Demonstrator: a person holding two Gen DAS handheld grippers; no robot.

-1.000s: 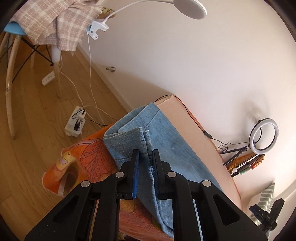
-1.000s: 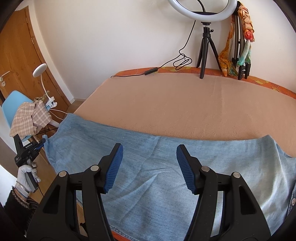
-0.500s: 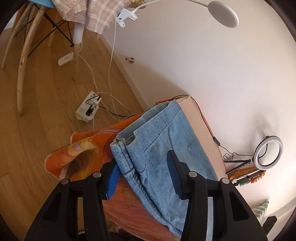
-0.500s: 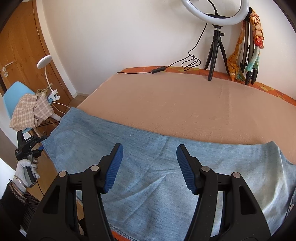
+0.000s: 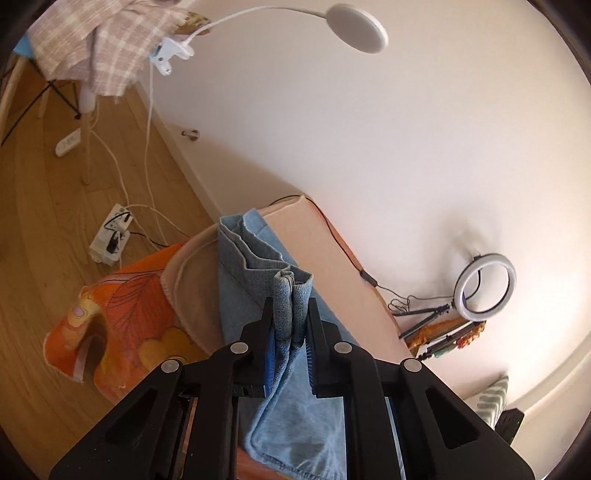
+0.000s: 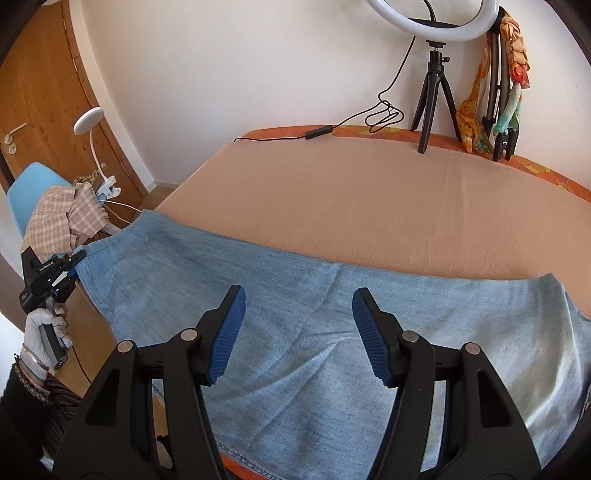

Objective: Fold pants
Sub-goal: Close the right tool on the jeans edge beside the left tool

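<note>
- Faded blue denim pants (image 6: 280,295), matt, coarse weave.
- Peach blanket (image 6: 369,199), soft matt fleece.
- Wooden floor (image 5: 33,221), smooth, slight sheen.
- Black plastic left gripper (image 5: 290,332), ribbed blue pads.

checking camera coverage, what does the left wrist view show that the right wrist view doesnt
Only the left wrist view shows the left gripper shut on the bunched hem of the light blue denim pants, plus the white power strip on the wooden floor.

Only the right wrist view shows the open right gripper above the spread pants, the gloved left hand and the wooden door.

Both show the pants, the peach blanket, the white ring light and the white clip lamp.
</note>
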